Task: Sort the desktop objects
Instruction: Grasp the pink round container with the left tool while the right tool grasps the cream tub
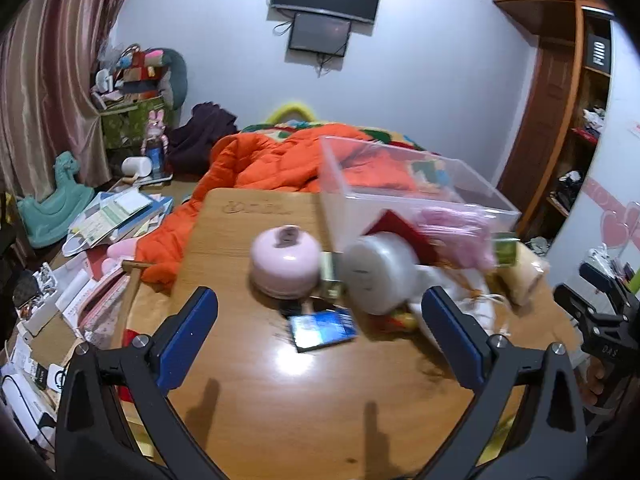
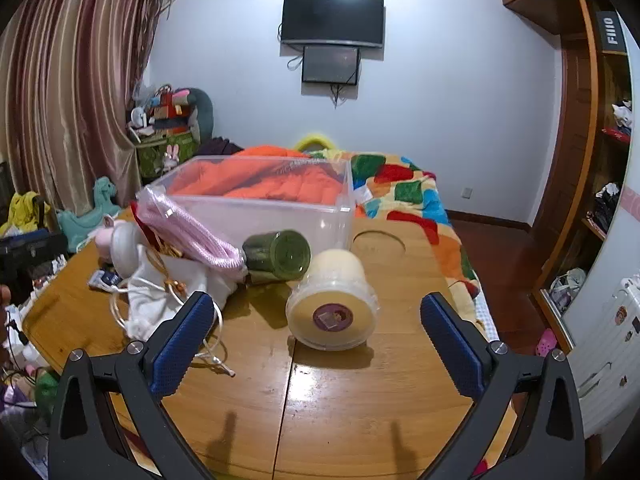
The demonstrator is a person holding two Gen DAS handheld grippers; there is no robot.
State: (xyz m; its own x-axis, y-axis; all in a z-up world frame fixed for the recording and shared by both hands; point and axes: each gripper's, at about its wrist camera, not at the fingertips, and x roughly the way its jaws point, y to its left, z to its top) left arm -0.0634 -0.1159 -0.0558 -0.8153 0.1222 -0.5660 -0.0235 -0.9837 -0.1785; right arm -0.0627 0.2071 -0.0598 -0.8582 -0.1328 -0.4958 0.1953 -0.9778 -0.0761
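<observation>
On the wooden surface [image 2: 248,396], left to right: pink round case [image 1: 283,261], white round case [image 1: 378,276], white drawstring pouch [image 2: 160,300], green jar [image 2: 280,256] on its side, cream tub [image 2: 334,304]. Clear bin [image 2: 256,208] stands behind them. Left tool [image 1: 320,320] and right tool [image 2: 318,320] hover with jaws wide apart, empty; the tub lies just ahead of the right tool.

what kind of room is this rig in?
Most likely a lived-in bedroom: a bed with an orange quilt sits right behind the wooden table, a TV hangs on the wall, and curtains cover the left side.
</observation>
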